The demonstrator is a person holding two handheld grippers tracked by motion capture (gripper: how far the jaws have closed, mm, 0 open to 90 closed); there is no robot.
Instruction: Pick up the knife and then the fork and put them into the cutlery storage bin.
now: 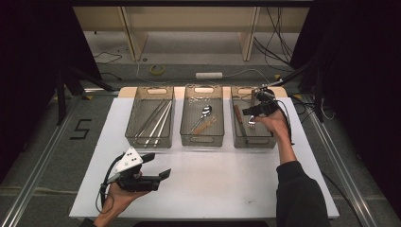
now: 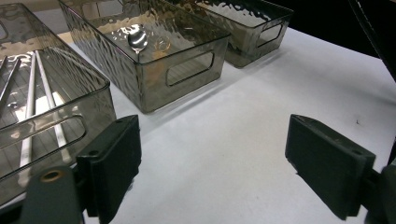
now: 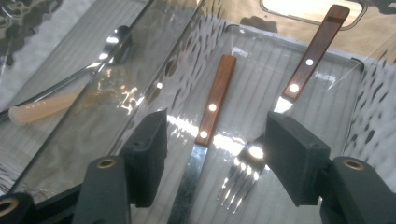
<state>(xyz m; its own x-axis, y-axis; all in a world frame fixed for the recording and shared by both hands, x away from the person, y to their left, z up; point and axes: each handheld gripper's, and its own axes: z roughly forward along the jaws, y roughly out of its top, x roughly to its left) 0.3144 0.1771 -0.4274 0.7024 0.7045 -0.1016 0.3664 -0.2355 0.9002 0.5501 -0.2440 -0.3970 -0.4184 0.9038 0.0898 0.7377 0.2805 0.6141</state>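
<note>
Three clear smoky bins stand in a row on the white table [image 1: 213,184]. In the right bin [image 1: 253,143] a wood-handled knife [image 3: 215,102] and a wood-handled fork [image 3: 301,70] lie side by side. My right gripper [image 3: 219,154] hovers over them with its jaws apart and nothing pressed between the pads; in the high view the right gripper [image 1: 250,117] sits above that bin. The left gripper [image 1: 156,165] rests low near the table's front left, held wide open and empty, and the left gripper [image 2: 215,158] faces the bins.
The middle bin [image 1: 202,140] holds a metal spoon [image 1: 205,112] and a pale-handled utensil [image 3: 42,109]. Several long thin sticks [image 1: 156,118] lie in the left bin [image 1: 149,142]. Bare white table spreads in front of the bins.
</note>
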